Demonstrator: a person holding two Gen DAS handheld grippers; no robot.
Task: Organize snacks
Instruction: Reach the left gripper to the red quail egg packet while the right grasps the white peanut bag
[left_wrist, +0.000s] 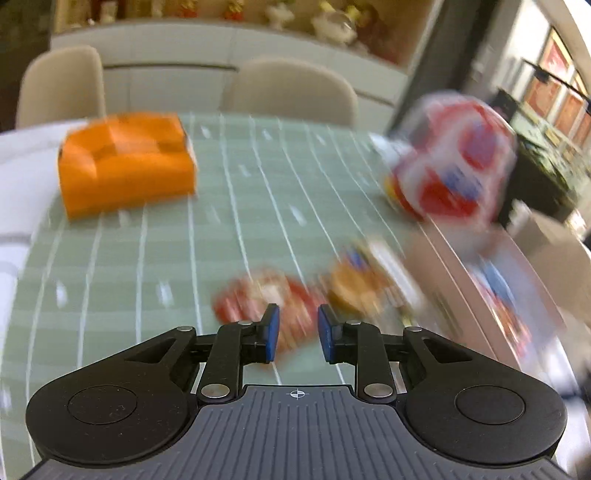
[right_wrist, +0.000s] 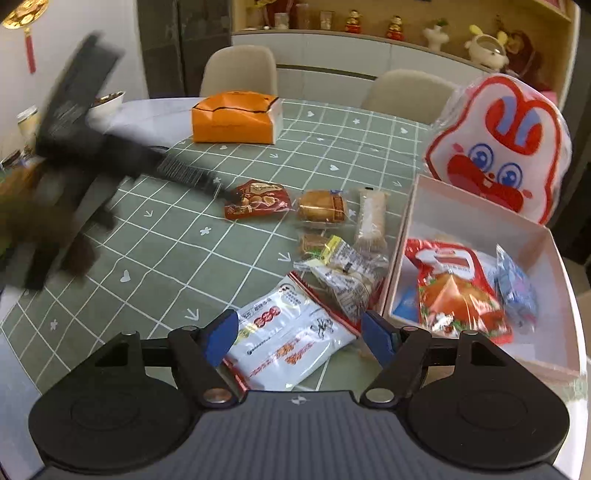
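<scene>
My right gripper (right_wrist: 299, 338) is open above a white and red snack bag (right_wrist: 291, 343) lying between its fingers on the green checked tablecloth (right_wrist: 166, 236). Beyond lie a dark red snack packet (right_wrist: 258, 199), a brown cake packet (right_wrist: 323, 208), a long pale wafer stick (right_wrist: 371, 218) and clear crinkled packets (right_wrist: 343, 277). A pink box (right_wrist: 546, 332) at right holds a red snack bag (right_wrist: 454, 288) and a blue packet (right_wrist: 515, 291). My left gripper (left_wrist: 298, 338) is open and empty, above the blurred red packet (left_wrist: 258, 306) and brown packet (left_wrist: 354, 291); it shows blurred at left in the right wrist view (right_wrist: 74, 155).
An orange box (right_wrist: 234, 118) stands at the table's far side, also in the left wrist view (left_wrist: 125, 162). A white and red rabbit-face bag (right_wrist: 502, 147) stands behind the pink box. Two beige chairs (right_wrist: 240, 70) stand behind the table. A bowl (right_wrist: 107, 101) sits far left.
</scene>
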